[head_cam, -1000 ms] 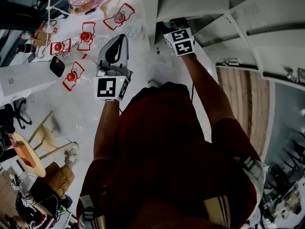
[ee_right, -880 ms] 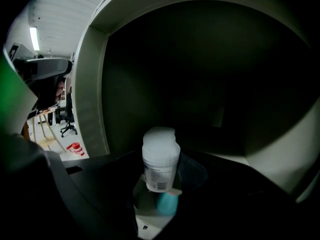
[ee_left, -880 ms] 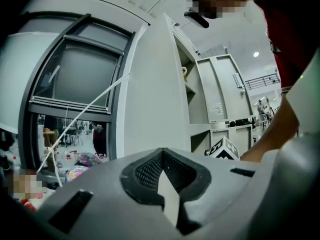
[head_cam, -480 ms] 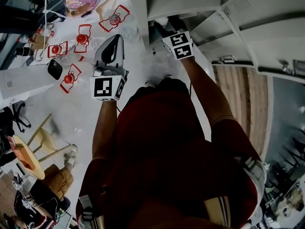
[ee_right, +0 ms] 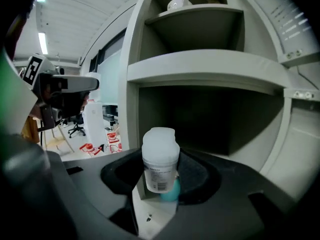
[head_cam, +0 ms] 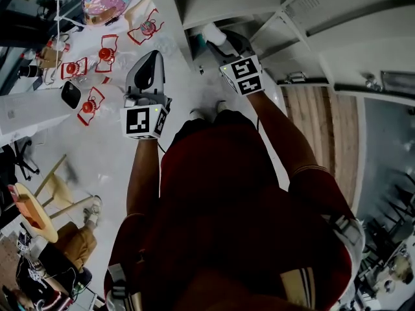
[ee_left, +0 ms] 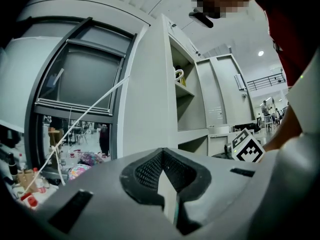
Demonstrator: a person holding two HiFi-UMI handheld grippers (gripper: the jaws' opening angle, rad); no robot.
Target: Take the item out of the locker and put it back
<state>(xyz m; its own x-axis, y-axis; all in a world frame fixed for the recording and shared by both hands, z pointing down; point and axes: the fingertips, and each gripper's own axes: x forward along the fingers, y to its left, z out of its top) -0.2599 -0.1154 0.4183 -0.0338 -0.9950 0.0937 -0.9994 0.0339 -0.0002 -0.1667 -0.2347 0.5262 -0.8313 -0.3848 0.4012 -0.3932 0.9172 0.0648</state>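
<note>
Firstly, in the head view, the left gripper (head_cam: 154, 60) is pointing over the floor (head_cam: 110, 154), beside the locker (head_cam: 170, 18); its jaw state is not readable from this angle. The right gripper (head_cam: 225, 44) is reaching toward the locker's open front, and a white bottle (head_cam: 213, 34) is sitting at its tips, just at the opening. The person's red shirt (head_cam: 220, 199) is filling the lower half of the view and hiding the floor beneath. The frame edge is cutting off the upper part of the locker.

In the left gripper view, the left gripper (ee_left: 169, 186) is holding its jaws together, tip against tip, and gripping nothing. The locker's grey side wall is standing ahead. A mug (ee_left: 178, 75) is sitting on an upper shelf (ee_left: 184, 89), partly hidden by that wall. The right gripper's marker cube (ee_left: 247, 146) is showing at the right; the bottle is hidden here.

In the right gripper view, the right gripper (ee_right: 161, 186) is keeping its jaws partly apart and clamping the bottle (ee_right: 160, 156) upright by its lower body. A teal part is showing under the bottle; what it is cannot be told. The print on the label (ee_right: 159, 179) is too small to read. Behind the bottle, an open compartment (ee_right: 210, 119) is lying too dark to read. On the shelf above, a white mug (ee_right: 177, 3) is standing beside a dark object cut off by the frame.
</note>
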